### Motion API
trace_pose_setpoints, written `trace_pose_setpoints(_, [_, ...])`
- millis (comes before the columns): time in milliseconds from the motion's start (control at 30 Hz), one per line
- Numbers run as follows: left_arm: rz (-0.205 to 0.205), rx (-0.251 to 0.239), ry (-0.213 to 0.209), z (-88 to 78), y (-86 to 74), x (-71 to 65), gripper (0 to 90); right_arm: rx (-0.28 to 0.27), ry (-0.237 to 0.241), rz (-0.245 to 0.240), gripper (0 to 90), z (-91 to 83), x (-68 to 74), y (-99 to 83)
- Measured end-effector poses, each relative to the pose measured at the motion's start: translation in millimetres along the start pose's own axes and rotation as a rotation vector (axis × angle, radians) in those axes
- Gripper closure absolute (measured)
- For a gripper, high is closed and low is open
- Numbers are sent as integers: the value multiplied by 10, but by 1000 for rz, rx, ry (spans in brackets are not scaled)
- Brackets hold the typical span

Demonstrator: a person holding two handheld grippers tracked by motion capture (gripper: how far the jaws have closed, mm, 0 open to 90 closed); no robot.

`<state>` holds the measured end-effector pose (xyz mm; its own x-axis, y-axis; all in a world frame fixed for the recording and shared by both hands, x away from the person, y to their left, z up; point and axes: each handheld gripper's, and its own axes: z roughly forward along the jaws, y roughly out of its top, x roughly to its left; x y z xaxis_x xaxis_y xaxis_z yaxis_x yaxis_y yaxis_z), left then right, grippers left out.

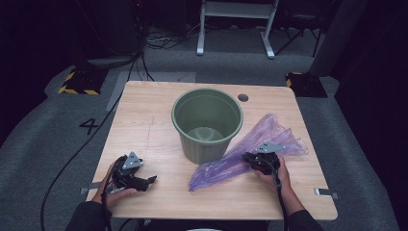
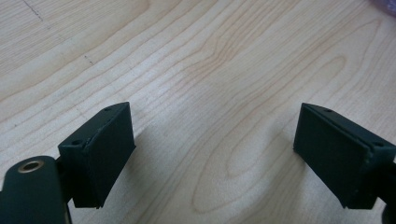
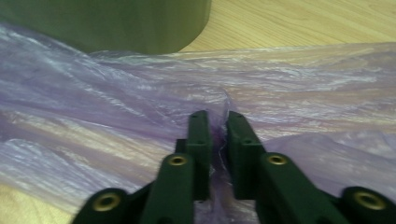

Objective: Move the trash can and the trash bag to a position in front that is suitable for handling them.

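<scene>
A purple plastic bag (image 1: 240,154) lies crumpled on the wooden table, stretching from the front middle up to the right of a green bucket (image 1: 207,122). My right gripper (image 1: 252,161) rests on the bag's middle, and in the right gripper view its jaws pinch a fold of the purple plastic bag (image 3: 140,107) between the right gripper (image 3: 218,121) tips. Part of the green bucket (image 3: 107,23) stands just beyond. My left gripper (image 1: 151,180) lies low at the front left of the table, and in the left gripper view the left gripper (image 2: 215,149) stands wide open over bare wood.
The table (image 1: 144,120) has a round cable hole (image 1: 243,97) at its back right. Cables trail off the front edge from both grippers. Beyond the table are grey floor, yellow-black striped blocks (image 1: 77,82) and a white frame (image 1: 235,24).
</scene>
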<state>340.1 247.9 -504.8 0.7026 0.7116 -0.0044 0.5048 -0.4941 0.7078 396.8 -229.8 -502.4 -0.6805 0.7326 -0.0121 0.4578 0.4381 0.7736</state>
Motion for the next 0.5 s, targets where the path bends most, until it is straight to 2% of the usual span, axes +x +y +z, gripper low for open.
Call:
trace_pose_setpoints(100, [-6,0,0,4,1,-3,113,0,-1,-9,877,-10,18,-9])
trace_pose_setpoints(200, [-5,0,0,3,2,-3,113,-3,8,4,895,-30,12,-23])
trace_pose_setpoints(500, [-4,0,-2,6,4,0,113,-37,32,-15,900,-160,16,-19])
